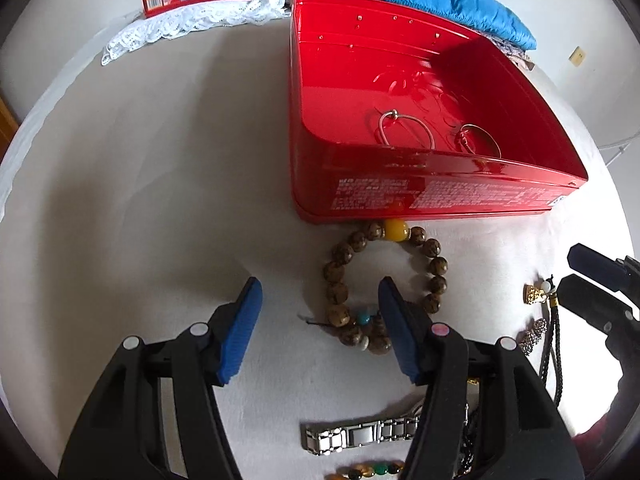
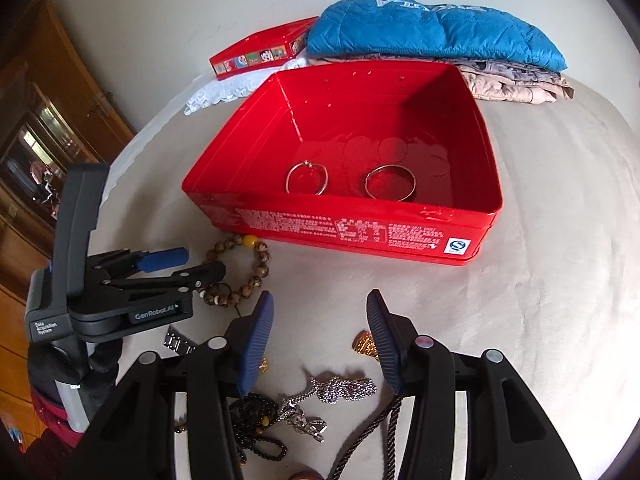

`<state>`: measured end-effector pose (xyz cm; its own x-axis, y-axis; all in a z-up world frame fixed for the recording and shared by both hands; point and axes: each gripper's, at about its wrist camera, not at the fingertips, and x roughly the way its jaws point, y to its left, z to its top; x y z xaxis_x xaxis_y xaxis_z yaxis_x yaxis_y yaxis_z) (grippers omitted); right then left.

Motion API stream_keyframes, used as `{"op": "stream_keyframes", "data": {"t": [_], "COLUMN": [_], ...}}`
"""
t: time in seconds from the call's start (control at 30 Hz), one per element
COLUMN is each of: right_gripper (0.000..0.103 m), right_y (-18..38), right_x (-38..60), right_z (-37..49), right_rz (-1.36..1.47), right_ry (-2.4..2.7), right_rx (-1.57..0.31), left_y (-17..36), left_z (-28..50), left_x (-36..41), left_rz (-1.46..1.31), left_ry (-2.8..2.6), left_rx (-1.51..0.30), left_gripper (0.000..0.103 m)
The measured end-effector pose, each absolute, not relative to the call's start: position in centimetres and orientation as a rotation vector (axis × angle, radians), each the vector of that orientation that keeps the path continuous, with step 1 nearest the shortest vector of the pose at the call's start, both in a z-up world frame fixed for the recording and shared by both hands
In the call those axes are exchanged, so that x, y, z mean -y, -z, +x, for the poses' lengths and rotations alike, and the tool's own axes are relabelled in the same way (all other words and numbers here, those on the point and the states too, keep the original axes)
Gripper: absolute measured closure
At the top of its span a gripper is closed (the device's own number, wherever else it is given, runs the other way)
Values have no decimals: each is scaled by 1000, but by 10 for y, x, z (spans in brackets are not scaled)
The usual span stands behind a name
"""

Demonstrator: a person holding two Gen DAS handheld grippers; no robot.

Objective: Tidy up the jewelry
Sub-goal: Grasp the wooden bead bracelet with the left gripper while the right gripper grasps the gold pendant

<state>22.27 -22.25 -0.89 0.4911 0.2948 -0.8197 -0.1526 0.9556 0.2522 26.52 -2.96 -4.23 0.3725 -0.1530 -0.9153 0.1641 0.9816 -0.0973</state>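
Two bangles (image 2: 348,182) already lie in the red tin (image 2: 440,236), but the rest waits: the left gripper (image 1: 320,328), spread wide, hangs over the wooden bead bracelet (image 1: 384,284) at the tin's six o'clock, while the right gripper (image 2: 320,340), also spread and empty, hovers above the tangled chains (image 2: 340,388).

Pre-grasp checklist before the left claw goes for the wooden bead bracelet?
1. Left claw open: ok.
2. Claw straddles the wooden bead bracelet: not ok; one finger is inside the loop, the other well clear to the side.
3. Bracelet free of the red tin: cannot tell; its yellow bead sits right at the tin's base.
4. Tin has room: ok; only two metal bangles inside.
5. Right claw out of the way: ok, open over the silver chain.
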Motion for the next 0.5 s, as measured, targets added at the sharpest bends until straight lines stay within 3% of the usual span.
{"op": "stream_keyframes", "data": {"t": [0.2, 0.33, 0.37, 0.5], "right_gripper": [54, 54, 54, 54], "right_y": [13, 15, 17, 22], "right_x": [216, 214, 213, 209], "right_z": [223, 223, 223, 224], "right_rz": [150, 151, 151, 141], "right_ry": [-282, -293, -299, -334], "right_rx": [-1036, -1044, -1048, -1070], "left_y": [43, 43, 44, 43], "left_z": [266, 265, 264, 266], "left_x": [33, 34, 34, 29], "left_rz": [41, 55, 49, 7], "left_ry": [189, 185, 190, 207], "left_rx": [-1163, -1158, -1158, -1160], "left_gripper": [71, 83, 92, 93]}}
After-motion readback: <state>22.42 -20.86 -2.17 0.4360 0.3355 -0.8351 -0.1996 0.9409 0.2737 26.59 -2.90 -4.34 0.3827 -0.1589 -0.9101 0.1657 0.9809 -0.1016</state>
